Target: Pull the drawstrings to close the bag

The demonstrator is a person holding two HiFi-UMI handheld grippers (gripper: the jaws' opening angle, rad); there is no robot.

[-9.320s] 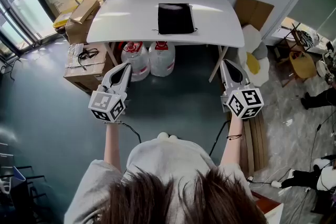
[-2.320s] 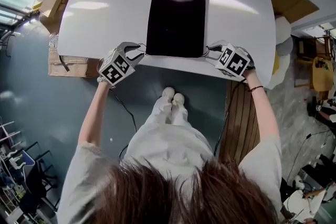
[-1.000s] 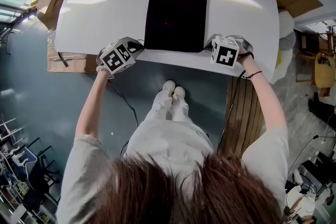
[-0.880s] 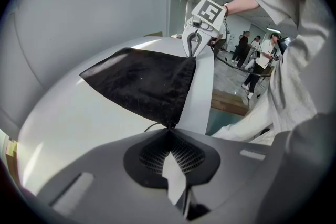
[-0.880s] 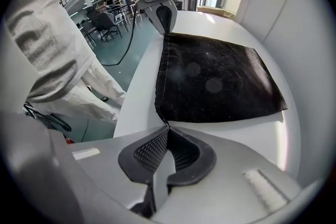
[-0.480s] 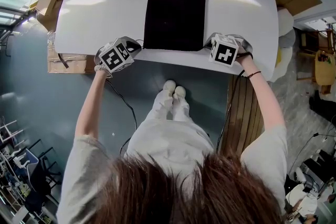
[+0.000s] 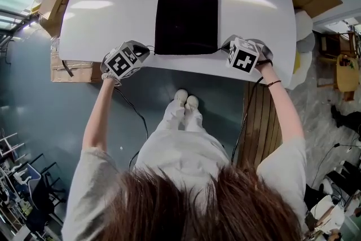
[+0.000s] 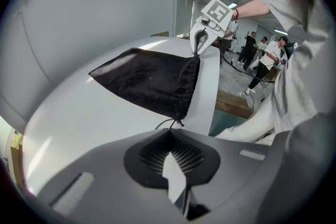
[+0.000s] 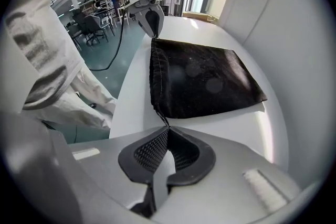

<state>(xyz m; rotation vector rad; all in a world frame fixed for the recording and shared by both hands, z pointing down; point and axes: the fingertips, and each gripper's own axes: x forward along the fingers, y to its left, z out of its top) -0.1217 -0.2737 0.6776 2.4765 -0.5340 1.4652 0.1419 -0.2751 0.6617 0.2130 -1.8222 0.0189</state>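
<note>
Both drawstrings (image 8: 167, 124) clamped.
My left tongs (image 8: 169, 132) and right tongs (image 9: 167, 129) pinch one each; opposing pulls close the bag (image 7: 187, 17).

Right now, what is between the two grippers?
The black bag lies between the left gripper and right gripper, each pinching a drawstring; head view shows it.
</note>
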